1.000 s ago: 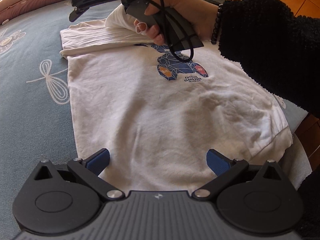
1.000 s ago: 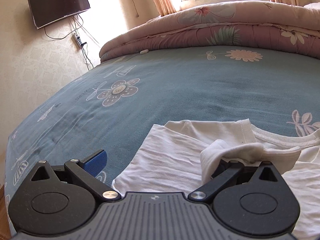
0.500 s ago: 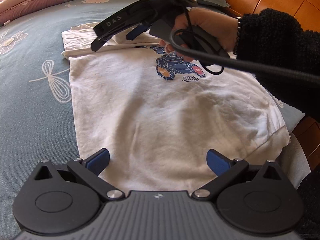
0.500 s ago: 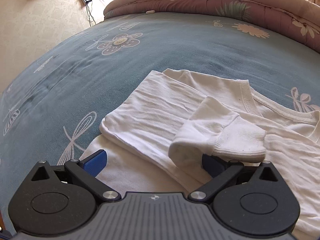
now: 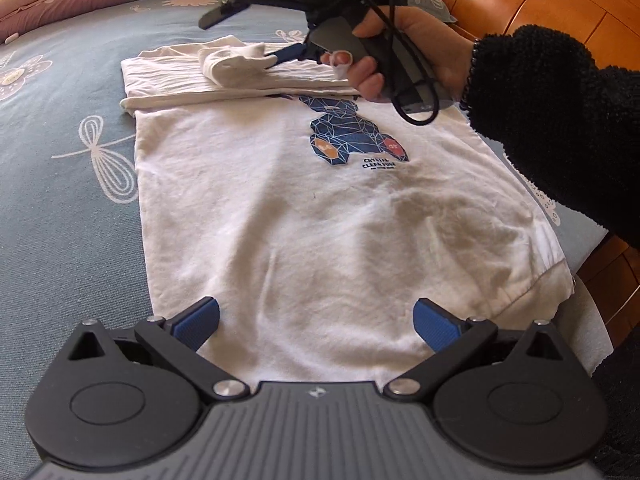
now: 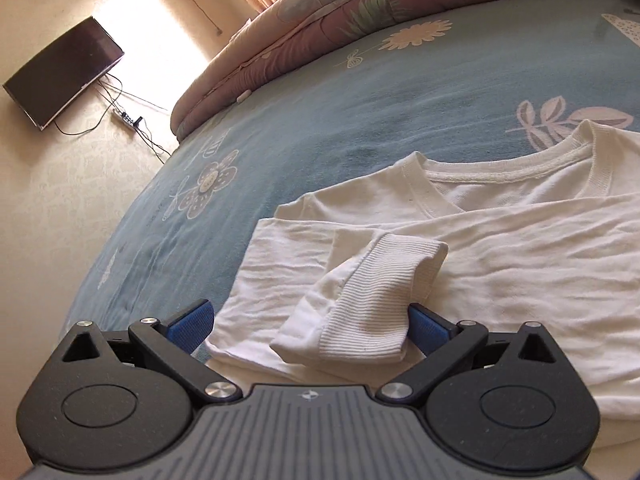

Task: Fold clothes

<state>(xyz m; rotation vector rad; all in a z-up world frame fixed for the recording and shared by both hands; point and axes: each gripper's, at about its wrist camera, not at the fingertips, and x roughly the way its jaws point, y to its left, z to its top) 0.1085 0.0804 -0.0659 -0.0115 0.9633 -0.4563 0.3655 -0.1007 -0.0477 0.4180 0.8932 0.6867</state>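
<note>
A white long-sleeved shirt (image 5: 312, 208) with a blue bear print (image 5: 352, 136) lies flat on the bed. Its sleeves are folded across the chest, and a ribbed cuff (image 6: 372, 300) lies doubled on top; it also shows in the left wrist view (image 5: 234, 64). My left gripper (image 5: 316, 322) is open and empty over the shirt's hem. My right gripper (image 6: 310, 324) is open with the cuff lying between its jaws, not pinched. In the left wrist view the right gripper (image 5: 288, 54) hovers by the cuff, held by a hand in a black sleeve.
The bed has a blue floral sheet (image 5: 60, 200). A rolled pink quilt (image 6: 360, 4) lies at the far side. A wooden headboard (image 5: 540, 4) stands at the right. A wall TV (image 6: 60, 76) and cables hang beyond the bed.
The right gripper let go of the cuff and laid it on the folded sleeves, then tilted and swung back over it. The left gripper stayed still.
</note>
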